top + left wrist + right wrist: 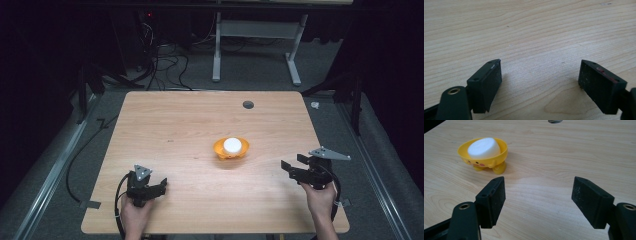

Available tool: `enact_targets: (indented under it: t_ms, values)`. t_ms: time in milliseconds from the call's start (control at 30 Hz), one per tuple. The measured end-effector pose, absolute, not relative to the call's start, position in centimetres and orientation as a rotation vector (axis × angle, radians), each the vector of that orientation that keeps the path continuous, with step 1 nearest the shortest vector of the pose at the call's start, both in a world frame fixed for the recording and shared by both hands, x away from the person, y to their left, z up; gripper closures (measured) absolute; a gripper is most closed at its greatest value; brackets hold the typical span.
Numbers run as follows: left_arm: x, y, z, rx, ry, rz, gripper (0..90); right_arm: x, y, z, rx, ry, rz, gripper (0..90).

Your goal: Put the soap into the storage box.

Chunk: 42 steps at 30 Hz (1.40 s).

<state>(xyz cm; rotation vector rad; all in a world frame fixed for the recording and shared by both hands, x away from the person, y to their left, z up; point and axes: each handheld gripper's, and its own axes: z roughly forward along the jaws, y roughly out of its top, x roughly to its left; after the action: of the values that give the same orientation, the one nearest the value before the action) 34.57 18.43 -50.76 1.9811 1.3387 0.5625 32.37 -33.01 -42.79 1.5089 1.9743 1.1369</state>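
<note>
Soap dish (484, 153) ahead-left of right tool (539, 202)

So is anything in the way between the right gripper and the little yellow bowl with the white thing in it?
No, nothing visible is. Between the right gripper and the yellow bowl there is just bare wooden table. The jaws stand wide open, and the white block sits inside the bowl.

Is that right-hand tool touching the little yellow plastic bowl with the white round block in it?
Apart. The right gripper view shows bare wooden table between the open right tool and the yellow plastic bowl.
</note>
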Motion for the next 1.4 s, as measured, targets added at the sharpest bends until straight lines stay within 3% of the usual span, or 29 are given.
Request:
enact_targets:
  t_ms: [1400]
  values:
    - [34.6,18.4,-50.8,1.98,1.34,0.564,19.4,31.4,-31.9,-47.5,1.594,2.001,1.136,28.2]
